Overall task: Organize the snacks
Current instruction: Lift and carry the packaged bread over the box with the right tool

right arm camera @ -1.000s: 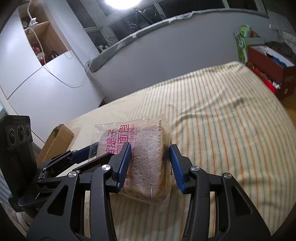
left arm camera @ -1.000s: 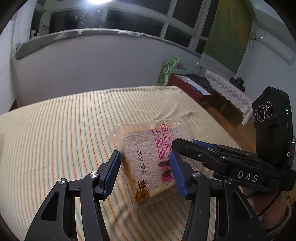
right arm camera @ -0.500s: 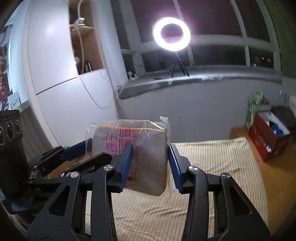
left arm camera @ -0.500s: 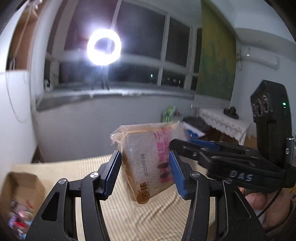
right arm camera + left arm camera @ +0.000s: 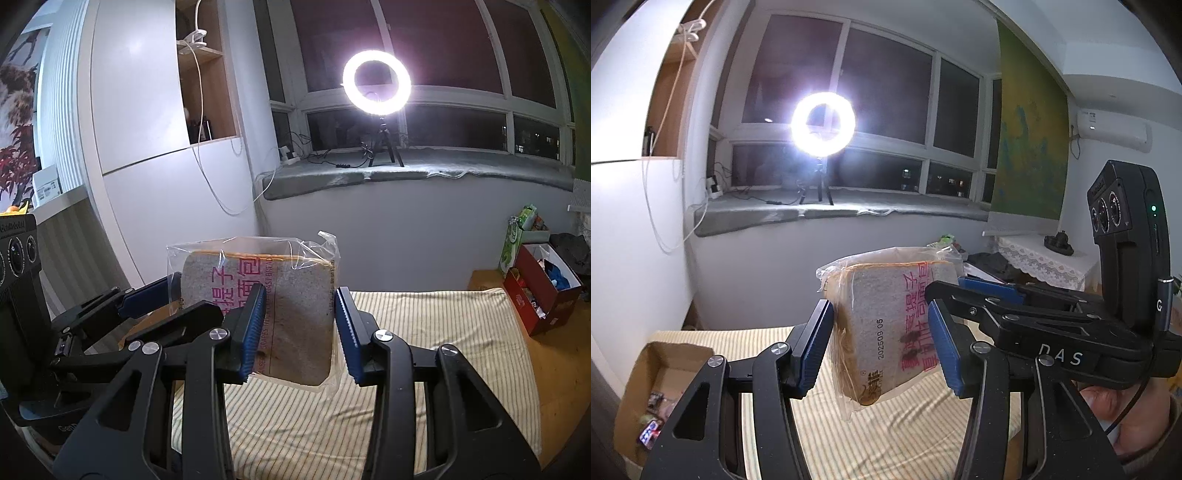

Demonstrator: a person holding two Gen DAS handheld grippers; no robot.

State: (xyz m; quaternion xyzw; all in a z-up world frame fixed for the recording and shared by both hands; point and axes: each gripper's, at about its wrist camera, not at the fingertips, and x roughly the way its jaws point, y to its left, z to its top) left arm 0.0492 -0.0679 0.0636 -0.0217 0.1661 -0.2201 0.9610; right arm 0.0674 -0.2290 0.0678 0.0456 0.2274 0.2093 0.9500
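You have the bread packet (image 5: 886, 328) held up in the air between both tools, well above the striped bed cover (image 5: 923, 424). Your left gripper (image 5: 879, 347) has its blue pads narrowed onto the two flat sides of the packet, and your right gripper (image 5: 297, 328) pinches it from the other end; in the right wrist view its far pad looks just short of the wrapper, so I would call that grip likely rather than certain. Two grips make sense here: the slice is soft and the clear wrapper slack, so one pinch alone would let it swing or fold.

The cardboard box (image 5: 650, 376) sits at the left edge of the bed cover, below and to the left of the packet, with a few wrapped snacks already inside. That is probably where you are carrying the bread, and it is not there yet.

Writing you can read: pink Chinese characters down the wrapper face, a printed date code "202509 05", and in the right wrist view part of "TOAST BREAD" and "GRAPES". The body of the right tool carries "DAS".

A ring light (image 5: 376, 81) on a tripod stands on the window sill and glares into both cameras.
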